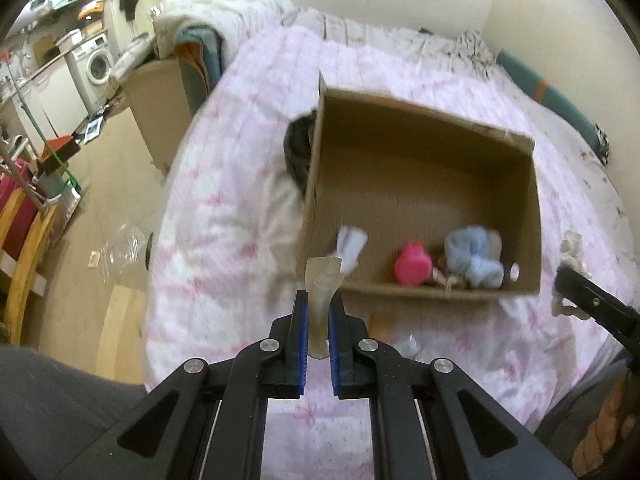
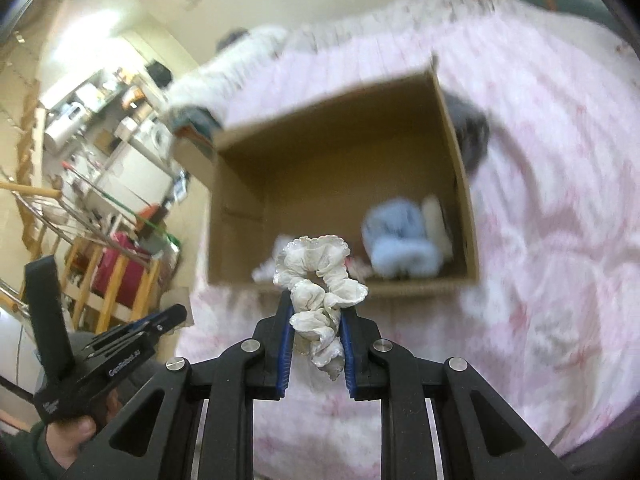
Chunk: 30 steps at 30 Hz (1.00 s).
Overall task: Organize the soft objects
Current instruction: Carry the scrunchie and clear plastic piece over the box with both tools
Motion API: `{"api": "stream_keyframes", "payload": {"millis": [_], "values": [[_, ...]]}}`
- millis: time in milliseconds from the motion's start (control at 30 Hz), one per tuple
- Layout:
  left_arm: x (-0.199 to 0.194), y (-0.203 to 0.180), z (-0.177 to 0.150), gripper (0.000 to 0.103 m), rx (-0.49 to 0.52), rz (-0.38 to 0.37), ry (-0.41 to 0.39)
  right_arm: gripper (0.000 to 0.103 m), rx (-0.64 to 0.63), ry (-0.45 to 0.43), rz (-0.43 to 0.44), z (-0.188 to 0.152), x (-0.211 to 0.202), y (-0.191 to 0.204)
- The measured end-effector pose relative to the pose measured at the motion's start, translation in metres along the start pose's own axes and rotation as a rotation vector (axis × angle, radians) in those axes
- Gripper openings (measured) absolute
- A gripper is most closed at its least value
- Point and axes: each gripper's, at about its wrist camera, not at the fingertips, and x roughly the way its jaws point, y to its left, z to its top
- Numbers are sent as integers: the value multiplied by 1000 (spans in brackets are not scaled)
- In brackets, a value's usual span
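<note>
While the right claw [image 2: 316, 312] clamps a white scrunchie [image 2: 320, 280], the left claw [image 1: 319, 300], lettered "GenRobot.AI", clamps a translucent strip [image 1: 322, 292].

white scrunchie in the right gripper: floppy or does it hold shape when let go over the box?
Likely floppy: the white scrunchie is ruffled fabric, bunched and squashed between the right gripper pads. Probably light for its bulk, so it should drop softly into the cardboard box. The frilly edges may snag on a pad rather than slip off.
</note>
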Motion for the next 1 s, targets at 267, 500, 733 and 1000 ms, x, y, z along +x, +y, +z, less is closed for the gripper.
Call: {"api": "stream_keyframes", "payload": {"millis": [267,500,733,1000], "values": [[-8,-5,38,8,34,-12,-60,22,-18,-115,59,36,-19,12],[-1,-23,59,8,75,-73,-81,22,-5,-105,101,66,-3,1],[26,-34,61,8,102,-56,-68,22,35,-73,95,64,25,-16],[53,-33,56,8,118,-44,-91,22,-2,-55,38,60,41,-14]]}}
